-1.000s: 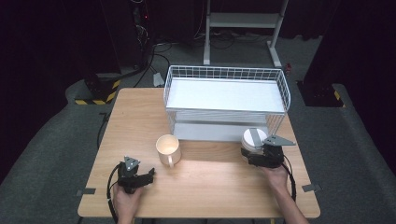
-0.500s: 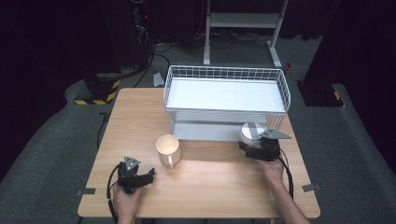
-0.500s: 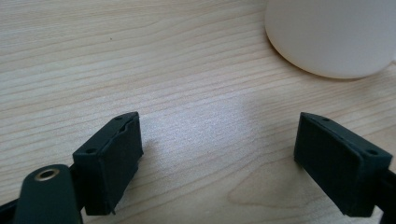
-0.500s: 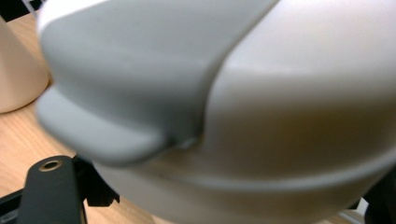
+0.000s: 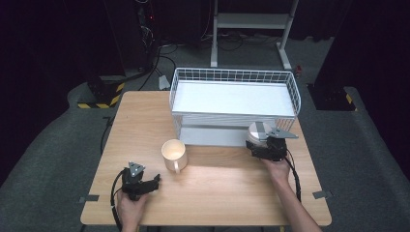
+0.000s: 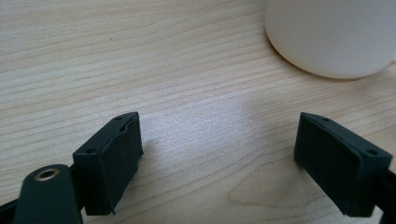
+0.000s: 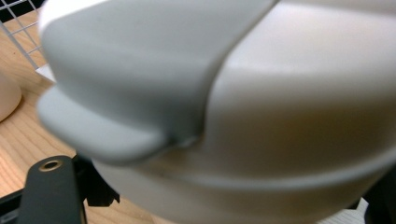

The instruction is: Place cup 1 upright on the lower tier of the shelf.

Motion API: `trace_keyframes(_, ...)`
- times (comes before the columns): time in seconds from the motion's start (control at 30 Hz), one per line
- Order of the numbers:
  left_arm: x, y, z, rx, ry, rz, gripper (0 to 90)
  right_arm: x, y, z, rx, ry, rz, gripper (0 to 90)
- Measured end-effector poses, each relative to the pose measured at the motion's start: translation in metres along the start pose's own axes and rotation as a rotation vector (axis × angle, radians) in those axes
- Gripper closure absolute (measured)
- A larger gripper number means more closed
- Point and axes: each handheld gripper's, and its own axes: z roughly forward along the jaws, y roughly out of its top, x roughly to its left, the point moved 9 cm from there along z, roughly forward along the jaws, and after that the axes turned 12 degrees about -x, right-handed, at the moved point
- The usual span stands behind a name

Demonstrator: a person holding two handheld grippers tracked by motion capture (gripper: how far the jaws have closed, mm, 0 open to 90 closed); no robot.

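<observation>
Carrying: the right gripper point(image 5: 261, 141) holds a round grey-and-white lidded container point(image 5: 258, 130) at the front right corner of the wire basket point(image 5: 233, 75), over the desk point(image 5: 145, 116).
What has changed: over the last second the container has travelled a short way left and toward the basket; it now sits just in front of the basket's lower edge.
Right jaws: set wide and gripping the container, which looms large and blurred in the right gripper view point(image 7: 224, 107).
Left gripper point(image 5: 151, 183): rests on the desk near the front left, unmoved.
Left jaws: parted with bare wood between them, holding nothing; see the left gripper view point(image 6: 219, 158).
Mug point(image 5: 173, 153): cream, upright, mid-desk, near the left gripper and well apart from the container.
Meaning: the container is probably headed for the basket and has yet to be lifted over its rim.
</observation>
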Motion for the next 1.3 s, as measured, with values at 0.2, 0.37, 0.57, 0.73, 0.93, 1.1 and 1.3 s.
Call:
trace_keyframes(0.2,0.0,0.0,0.0,0.0,0.0,0.0,15.4,-0.005,-0.003,0.004,0.003,-0.015,0.005,18.4)
trace_keyframes(0.37,0.0,0.0,0.0,0.0,0.0,0.0,15.5,-0.008,-0.004,0.005,0.002,-0.026,0.008,18.5)
trace_keyframes(0.57,0.0,0.0,0.0,0.0,0.0,0.0,15.4,-0.009,-0.004,0.007,-0.005,-0.035,0.017,18.5)
trace_keyframes(0.73,0.0,0.0,0.0,0.0,0.0,0.0,15.5,-0.01,-0.003,0.008,-0.004,-0.035,0.009,18.4)
trace_keyframes(0.93,0.0,0.0,0.0,0.0,0.0,0.0,15.4,-0.009,-0.001,0.014,0.004,-0.033,-0.002,18.4)
trace_keyframes(1.1,0.0,0.0,0.0,0.0,0.0,0.0,15.4,-0.01,0.001,0.019,0.006,-0.04,-0.001,18.4)
trace_keyframes(1.3,0.0,0.0,0.0,0.001,0.0,0.0,15.4,-0.011,0.0,0.019,0.004,-0.031,-0.013,18.5)
